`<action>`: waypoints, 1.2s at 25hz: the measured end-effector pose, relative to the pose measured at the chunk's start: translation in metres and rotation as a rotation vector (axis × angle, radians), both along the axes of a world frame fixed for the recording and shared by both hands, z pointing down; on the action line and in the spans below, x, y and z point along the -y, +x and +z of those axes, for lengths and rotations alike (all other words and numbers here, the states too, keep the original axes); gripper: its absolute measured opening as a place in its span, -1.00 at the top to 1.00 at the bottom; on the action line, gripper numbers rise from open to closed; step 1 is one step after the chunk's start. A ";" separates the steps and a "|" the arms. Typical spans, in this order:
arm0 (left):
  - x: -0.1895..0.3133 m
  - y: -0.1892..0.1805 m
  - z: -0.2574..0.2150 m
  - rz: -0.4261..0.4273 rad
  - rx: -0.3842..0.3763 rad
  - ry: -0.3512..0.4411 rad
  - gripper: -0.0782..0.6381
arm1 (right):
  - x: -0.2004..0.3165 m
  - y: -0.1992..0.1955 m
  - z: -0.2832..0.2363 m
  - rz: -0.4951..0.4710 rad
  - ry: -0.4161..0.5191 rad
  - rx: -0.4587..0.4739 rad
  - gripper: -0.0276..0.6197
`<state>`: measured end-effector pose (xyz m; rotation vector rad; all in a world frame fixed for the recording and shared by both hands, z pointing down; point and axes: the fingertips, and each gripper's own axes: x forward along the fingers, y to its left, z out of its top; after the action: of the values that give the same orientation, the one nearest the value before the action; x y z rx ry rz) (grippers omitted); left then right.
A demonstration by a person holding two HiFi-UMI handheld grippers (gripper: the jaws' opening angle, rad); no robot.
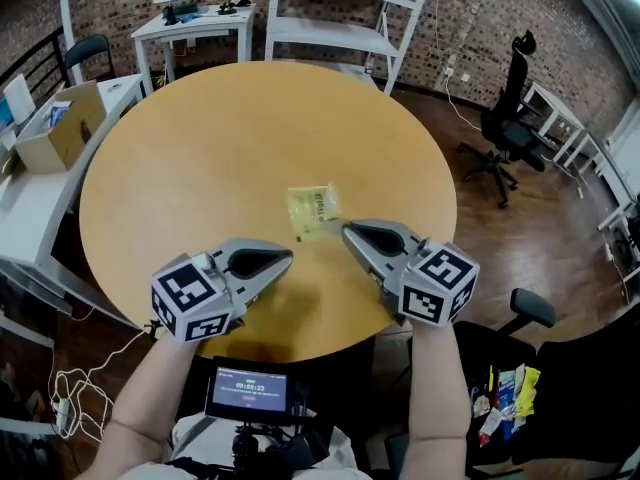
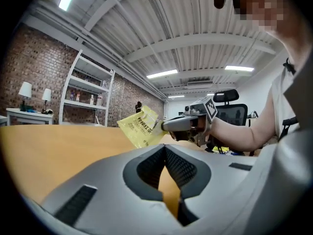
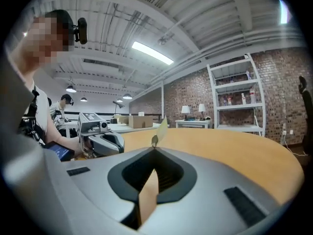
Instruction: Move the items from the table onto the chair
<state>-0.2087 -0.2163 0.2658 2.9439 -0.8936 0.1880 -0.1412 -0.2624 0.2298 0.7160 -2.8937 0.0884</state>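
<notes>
A yellow packet point(image 1: 313, 208) hangs just above the round wooden table point(image 1: 200, 158), pinched at its near corner by my right gripper point(image 1: 345, 228), which is shut on it. In the left gripper view the packet point(image 2: 142, 129) sticks out from the right gripper point(image 2: 164, 126), lifted off the tabletop. The right gripper view shows the packet point(image 3: 160, 129) edge-on at the jaw tips point(image 3: 154, 143). My left gripper point(image 1: 290, 256) hovers beside it at the table's near edge, its jaws together with nothing in them point(image 2: 165, 148). A black chair point(image 1: 570, 388) at the lower right holds several packets point(image 1: 505, 393).
A white desk with a cardboard box point(image 1: 55, 128) stands to the left. A white side table with lamps point(image 1: 195, 18) and a white shelf unit point(image 1: 340, 28) stand behind the round table. A black office chair point(image 1: 510, 118) is at the right.
</notes>
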 end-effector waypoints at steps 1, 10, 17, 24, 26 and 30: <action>0.001 0.006 -0.001 0.001 0.005 0.005 0.75 | -0.003 0.009 -0.003 0.009 0.001 0.014 0.91; 0.001 0.107 -0.015 0.088 0.026 0.025 0.75 | -0.025 0.118 -0.006 0.187 0.027 0.064 0.91; -0.016 0.190 -0.019 0.212 -0.031 0.006 0.75 | -0.052 0.211 0.000 0.352 0.038 0.071 0.91; -0.041 0.274 -0.020 0.336 -0.029 0.020 0.75 | -0.097 0.305 0.004 0.546 0.061 0.118 0.91; -0.047 0.296 -0.022 0.371 -0.046 0.023 0.75 | -0.110 0.332 0.005 0.604 0.065 0.134 0.91; -0.064 0.355 -0.006 0.483 -0.054 0.024 0.75 | -0.136 0.393 0.027 0.743 0.056 0.166 0.91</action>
<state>0.1459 -0.1524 0.2599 3.1140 -0.1651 0.1164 0.2515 -0.1261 0.2566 1.8237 -2.6063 0.1568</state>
